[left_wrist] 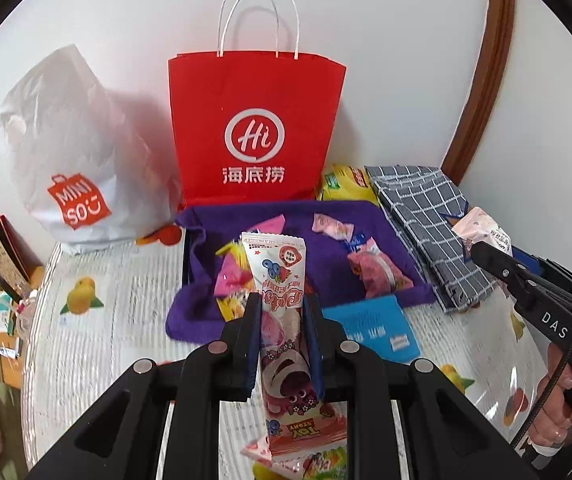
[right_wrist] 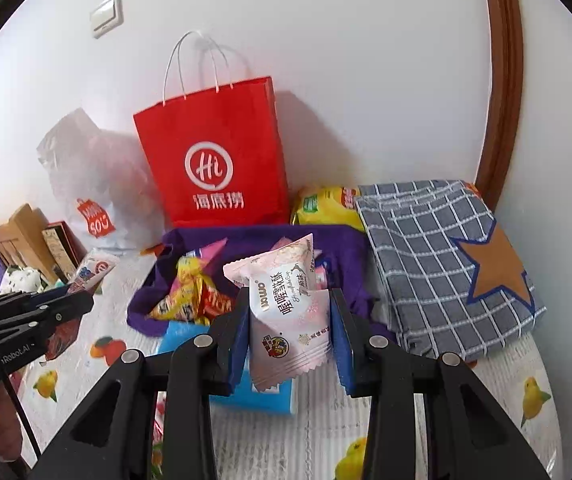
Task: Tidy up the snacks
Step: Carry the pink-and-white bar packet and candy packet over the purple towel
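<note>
Two snack packets are held above the desk (left_wrist: 125, 280), one in each gripper. The left gripper (left_wrist: 281, 312) is closed on a long pink-and-white stick packet (left_wrist: 281, 300) printed with a pink bear; its fingers clamp the packet at about mid-length. The packet's long axis runs along the line of the gripper: one sealed end points forward toward the red paper bag (left_wrist: 255, 128), and the other end trails back beneath the gripper body. Its print reads upside down in the left wrist view.

The right gripper (right_wrist: 290, 316) is closed on a pale pink pillow packet (right_wrist: 286, 308), pinching it by its two sides. This packet stands roughly upright between the fingers, with its long axis tilted a little, its upper crimped end up and forward and its lower crimped end hanging below the pads. In the left wrist view the same packet (left_wrist: 482, 228) shows at the tip of the right gripper, whose handle a hand (left_wrist: 566, 392) grips.

Beyond both grippers a purple cloth (right_wrist: 338, 248) lies on the desk with several loose snacks (right_wrist: 189, 292) on it. A blue card (left_wrist: 374, 324) lies at its near edge. A folded checked cloth (right_wrist: 438, 256) with a brown star lies just to its right, a yellow bag (right_wrist: 326, 206) behind it, and a white Miniso bag (left_wrist: 73, 160) stands left of the red one against the wall.
</note>
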A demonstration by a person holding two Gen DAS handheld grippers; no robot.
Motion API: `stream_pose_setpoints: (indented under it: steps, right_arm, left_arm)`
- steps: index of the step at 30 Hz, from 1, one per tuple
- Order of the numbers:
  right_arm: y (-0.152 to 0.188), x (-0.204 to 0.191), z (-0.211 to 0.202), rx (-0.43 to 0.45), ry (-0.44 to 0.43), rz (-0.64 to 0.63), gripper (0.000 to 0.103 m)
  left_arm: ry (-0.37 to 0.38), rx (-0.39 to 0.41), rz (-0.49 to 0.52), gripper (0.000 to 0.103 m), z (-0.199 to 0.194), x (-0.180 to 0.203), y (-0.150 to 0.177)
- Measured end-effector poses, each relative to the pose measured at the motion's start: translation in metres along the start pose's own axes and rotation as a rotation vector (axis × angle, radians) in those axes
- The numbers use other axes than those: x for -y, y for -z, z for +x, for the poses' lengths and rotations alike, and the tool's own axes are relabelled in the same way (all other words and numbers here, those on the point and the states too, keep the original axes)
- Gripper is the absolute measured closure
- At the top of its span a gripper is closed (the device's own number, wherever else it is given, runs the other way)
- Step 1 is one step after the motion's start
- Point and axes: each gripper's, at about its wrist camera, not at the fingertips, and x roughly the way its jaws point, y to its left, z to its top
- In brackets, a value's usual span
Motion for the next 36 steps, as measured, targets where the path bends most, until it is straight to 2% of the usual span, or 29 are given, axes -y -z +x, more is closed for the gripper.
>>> stream_pose_setpoints:
  steps: [7, 17, 30, 36]
  right_arm:
    - [-0.023, 0.003, 0.019, 0.011, -0.004, 0.011, 0.066]
    - [-0.053, 0.002, 0.057, 0.011, -0.015, 0.002, 0.066]
    - [-0.069, 0.004, 0.111, -0.019, -0.01, 0.006, 0.066]
    - [-0.059, 0.01, 0.146, -0.087, 0.005, 0.01, 0.066]
  left_arm:
    - [0.002, -0.001, -0.007, 0.083, 0.016, -0.003, -0.026]
    - [-0.032, -0.012, -0.018, 0.083, 0.048, -0.012, -0.053]
    - [-0.035, -0.046, -0.033, 0.083, 0.1, -0.025, -0.072]
    - [-0.011, -0.102, -0.043, 0.083, 0.13, -0.035, -0.067]
